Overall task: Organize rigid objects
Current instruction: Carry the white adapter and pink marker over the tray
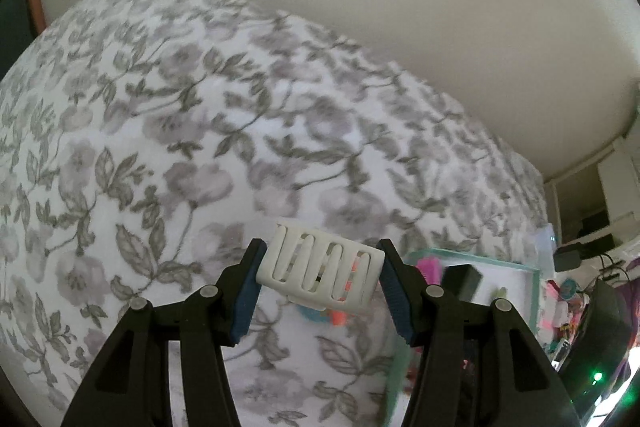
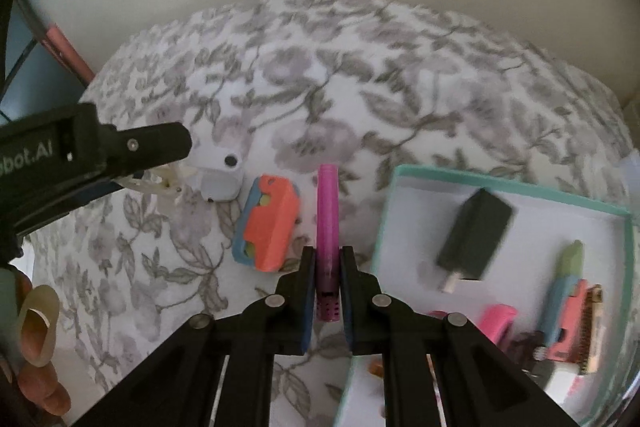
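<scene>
Pen [image 2: 327, 219] pinched in my right claw [image 2: 326, 281], slotted clip [image 1: 322, 267] clamped in left claw [image 1: 320, 291]; carry both level over tray [image 2: 508, 189], release low.

The cloth [image 1: 168, 131] under everything is soft woven fabric, matt, with a printed grey flower pattern. My left gripper [image 1: 320, 269] is of matt black plastic with small shiny metal pins, and its pads [image 1: 247, 291] look like ribbed blue rubber. Between them I hold a white clip [image 1: 320, 267] of smooth plastic with a slight satin shine. My right gripper [image 2: 327, 291] has the same black plastic and holds a pink tube [image 2: 327, 223] of smooth plastic, half glossy. Just left of this tube lies an orange and blue block [image 2: 268, 227], matt plastic. Right of the tube, the tray [image 2: 508, 187] looks like smooth card with a teal rim.
</scene>
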A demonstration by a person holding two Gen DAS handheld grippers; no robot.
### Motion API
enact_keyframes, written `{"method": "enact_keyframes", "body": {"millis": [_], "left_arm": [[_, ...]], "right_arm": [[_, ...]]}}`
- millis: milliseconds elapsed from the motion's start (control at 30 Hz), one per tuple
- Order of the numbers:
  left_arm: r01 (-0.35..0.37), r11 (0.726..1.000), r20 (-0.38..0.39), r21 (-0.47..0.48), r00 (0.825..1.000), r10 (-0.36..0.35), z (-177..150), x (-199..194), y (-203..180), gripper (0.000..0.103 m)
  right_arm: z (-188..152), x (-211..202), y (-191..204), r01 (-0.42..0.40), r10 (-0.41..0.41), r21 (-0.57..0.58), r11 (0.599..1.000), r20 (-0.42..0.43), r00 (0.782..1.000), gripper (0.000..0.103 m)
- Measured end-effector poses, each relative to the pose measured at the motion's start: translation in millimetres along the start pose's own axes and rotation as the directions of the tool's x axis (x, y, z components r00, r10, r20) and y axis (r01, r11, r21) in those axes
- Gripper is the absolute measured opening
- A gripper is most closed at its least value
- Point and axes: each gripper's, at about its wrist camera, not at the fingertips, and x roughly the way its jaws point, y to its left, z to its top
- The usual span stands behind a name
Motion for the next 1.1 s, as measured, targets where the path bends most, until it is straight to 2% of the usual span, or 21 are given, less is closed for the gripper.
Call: {"method": "enact_keyframes", "body": {"millis": [167,333,433,667,867,1100], "left_arm": [[0.03,0.998,0.023,0.06,0.999,-0.031,-5.6,-11.4,-31.5,0.057],[0.063,0.991,0.011,0.114,0.998,-0.065,-16.3,-10.8,-65.7,0.057],[0.102,0.981,0.002,0.163,0.995,-0.104,-24.2,-11.5,-94.4,0.057],[0.127,0.958,-0.036,0.256,0.992,-0.122,-40.0,1.0,-147.3,0.058],[0.135,0.943,-0.06,0.304,0.991,-0.123,-53.1,12.3,-175.5,0.058],[0.15,0.936,-0.112,0.318,0.986,-0.12,-64.9,36.2,-186.6,0.058]], "right_arm": [[-6.1,-28.4,-22.4,0.034,-0.036,0.046,0.998,0.039,0.999,0.012],[-12.6,-44.5,-57.9,0.058,-0.064,0.13,0.99,0.046,0.997,0.012],[-18.3,-50.2,-85.4,0.069,-0.079,0.194,0.979,0.041,0.996,0.012],[-36.9,-52.3,-140.7,0.103,-0.109,0.33,0.938,-0.001,0.994,0.012],[-48.2,-62.9,-171.6,0.113,-0.124,0.396,0.911,0.001,0.992,0.012],[-57.5,-66.6,-195.0,0.15,-0.164,0.435,0.888,-0.005,0.986,0.012]]}}
